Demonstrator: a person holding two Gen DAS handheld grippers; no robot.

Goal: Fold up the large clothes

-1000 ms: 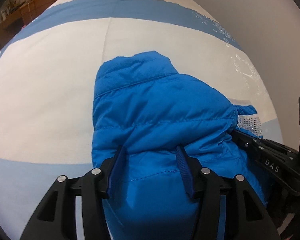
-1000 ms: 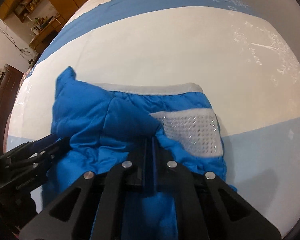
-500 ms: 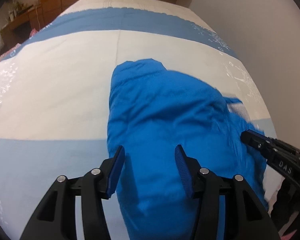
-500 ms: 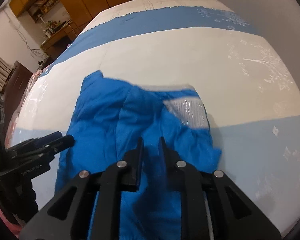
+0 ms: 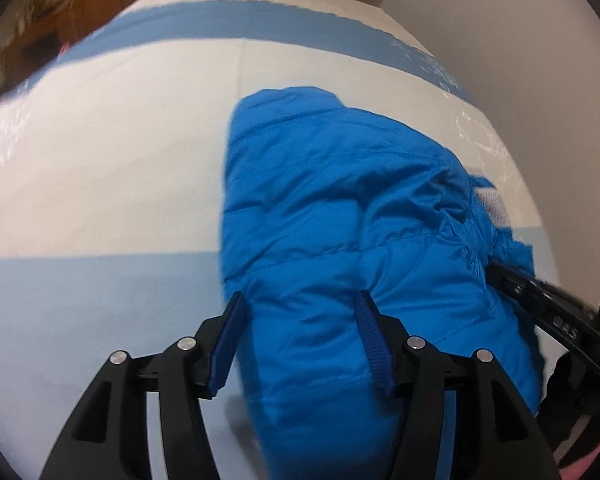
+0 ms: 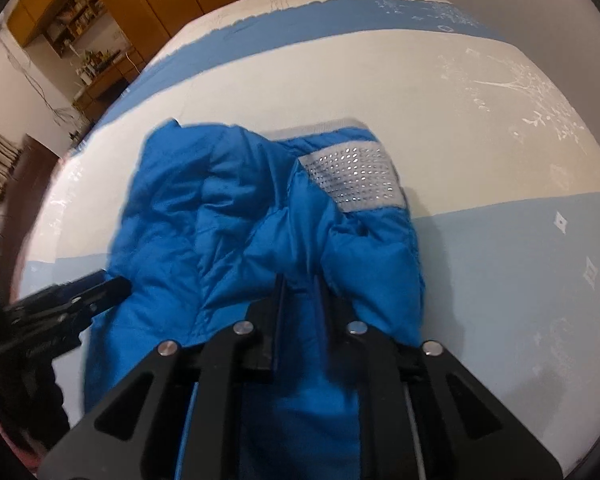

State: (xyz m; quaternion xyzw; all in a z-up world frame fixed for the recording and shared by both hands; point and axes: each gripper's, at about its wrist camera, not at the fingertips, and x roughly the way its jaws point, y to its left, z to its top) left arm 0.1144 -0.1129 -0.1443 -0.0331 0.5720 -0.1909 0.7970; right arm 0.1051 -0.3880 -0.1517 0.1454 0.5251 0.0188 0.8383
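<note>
A bright blue puffer jacket lies bunched on the bed, also in the right wrist view, with a grey studded cuff on top at its right. My left gripper is open, its fingers spread over the jacket's near edge, nothing clamped. My right gripper stands slightly open with a narrow gap between its fingers, over a fold of the jacket. The right gripper also shows in the left wrist view at the jacket's right side; the left one shows in the right wrist view at its left.
The bed has a cream and blue striped cover. A plain wall runs along the right. Wooden cabinets and shelves stand beyond the far left of the bed.
The right gripper, shut on the jacket a second ago, has opened slightly. Both grippers lifted back from the jacket, then came close to it again. The left stayed open.
</note>
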